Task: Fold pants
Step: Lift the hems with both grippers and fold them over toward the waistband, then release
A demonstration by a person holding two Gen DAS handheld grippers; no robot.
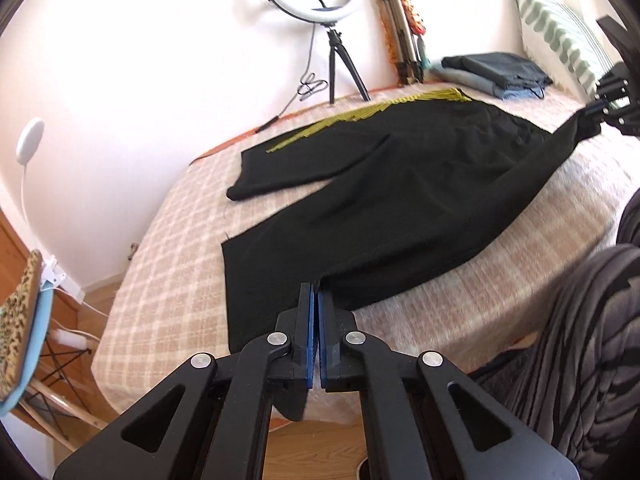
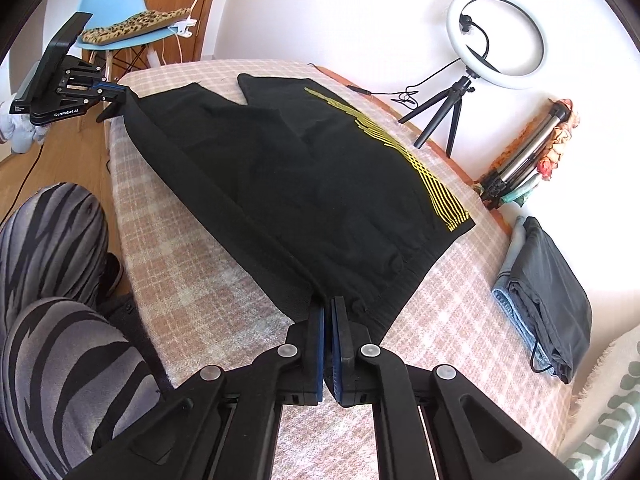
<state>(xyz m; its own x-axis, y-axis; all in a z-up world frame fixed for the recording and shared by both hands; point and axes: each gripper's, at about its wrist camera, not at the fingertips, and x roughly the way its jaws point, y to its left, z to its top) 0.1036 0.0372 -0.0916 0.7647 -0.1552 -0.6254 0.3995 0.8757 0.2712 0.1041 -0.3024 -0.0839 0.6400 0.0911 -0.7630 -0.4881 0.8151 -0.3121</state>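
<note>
Black pants (image 1: 400, 184) with yellow side stripes (image 1: 360, 114) lie spread on a plaid bed (image 1: 168, 256). My left gripper (image 1: 315, 292) is shut on the hem of the near leg and lifts that edge. My right gripper (image 2: 327, 304) is shut on the near corner of the waistband (image 2: 384, 288). The near edge of the pants (image 2: 224, 168) is stretched taut between the two grippers, above the bed. The right gripper also shows in the left wrist view (image 1: 600, 110), and the left gripper in the right wrist view (image 2: 116, 90). The far leg (image 1: 288, 164) lies flat.
A stack of folded clothes (image 2: 548, 296) lies on the bed near the pillow (image 2: 604, 412). A ring light on a tripod (image 2: 496, 36) and a folded tripod (image 2: 520, 160) stand by the wall. A blue chair (image 2: 120, 4) stands beyond the bed. The person's striped legs (image 2: 52, 300) are at the bedside.
</note>
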